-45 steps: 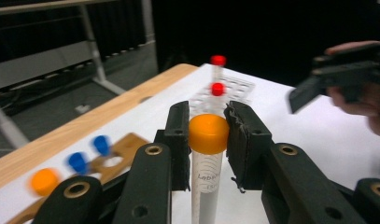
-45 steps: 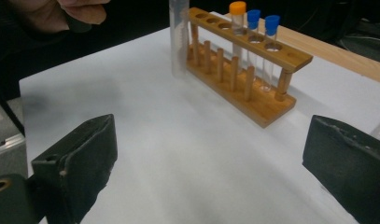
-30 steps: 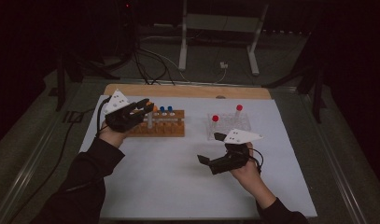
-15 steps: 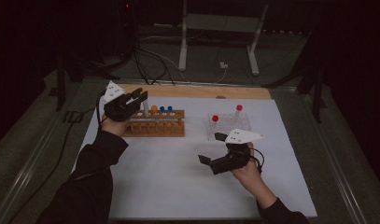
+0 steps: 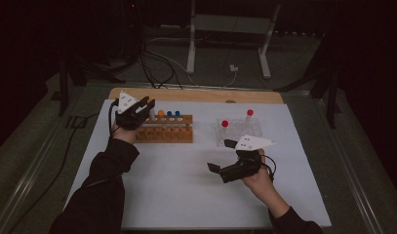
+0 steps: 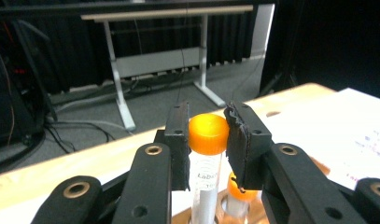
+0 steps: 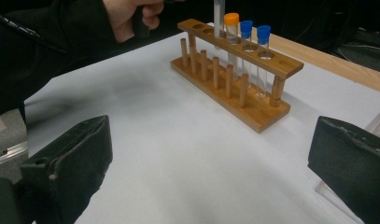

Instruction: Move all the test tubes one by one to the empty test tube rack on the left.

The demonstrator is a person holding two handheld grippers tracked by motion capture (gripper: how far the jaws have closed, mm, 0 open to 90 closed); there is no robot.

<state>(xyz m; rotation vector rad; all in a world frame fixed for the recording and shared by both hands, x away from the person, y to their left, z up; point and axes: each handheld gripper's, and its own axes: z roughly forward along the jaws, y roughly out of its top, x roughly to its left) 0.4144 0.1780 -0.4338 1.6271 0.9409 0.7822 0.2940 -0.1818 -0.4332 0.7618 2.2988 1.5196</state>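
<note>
Tabletop (image 5: 186,195), white sheet over it, wooden strip along the 12 o'clock edge. Wooden rack (image 5: 166,130) sits at approx 10 o'clock on the sheet; clear rack (image 5: 239,129) w/ two red-capped tubes (image 5: 225,124) at approx 1 o'clock, near the right gripper (image 5: 216,168). Left gripper (image 6: 207,140) is at the wooden rack's left end, its fingers (image 6: 178,140) closed snug on an orange-capped tube (image 6: 207,154) just under and at the cap; the tube's lower part looks to be above or barely in a rack hole, can't tell which. A second orange-capped tube (image 7: 231,28) and two blue-capped tubes (image 7: 254,37) stand in the rack. Right gripper hovers low at approx 5 o'clock, fingers (image 7: 66,163) spread wide, holding nothing. Step in hand, as I read it: moving the orange tube in or out of the rack. To do it well: keep the tube vertical, travel straight along the hole axis, no sideways pull vs. the neighbor tube, grip steady on the cap so it doesn't slip.
</note>
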